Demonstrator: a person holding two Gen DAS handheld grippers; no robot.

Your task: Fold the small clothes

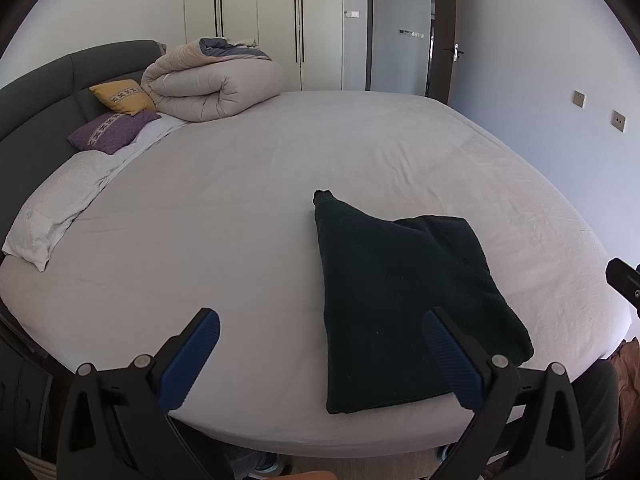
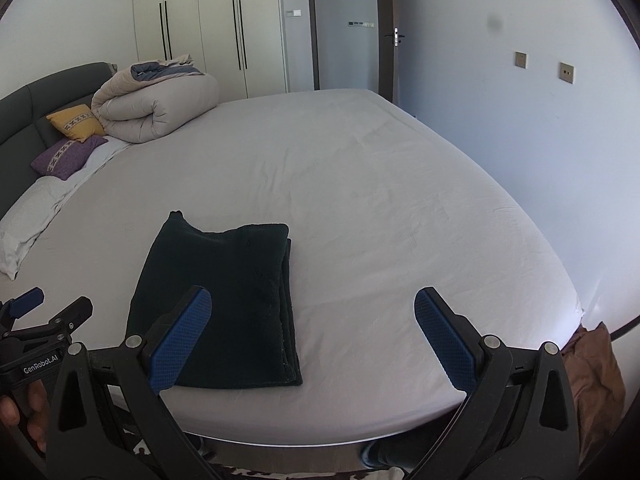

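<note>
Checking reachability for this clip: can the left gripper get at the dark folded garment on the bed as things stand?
Probably yes. The left gripper is open, holds nothing, and hovers at the near edge of the bed, with the dark folded garment just ahead and slightly to its right. Nothing lies between them.

The left claw (image 1: 322,354) covers the near right corner of the folded dark garment (image 1: 396,300), and the right claw (image 2: 312,338) hides its near left corner. In the left wrist view only a dark tip of the right claw shows at the right edge. A hand (image 2: 18,416) is cut off at the lower left. The brown cloth (image 2: 592,376) beside the bed (image 2: 400,200) is partly hidden.
</note>
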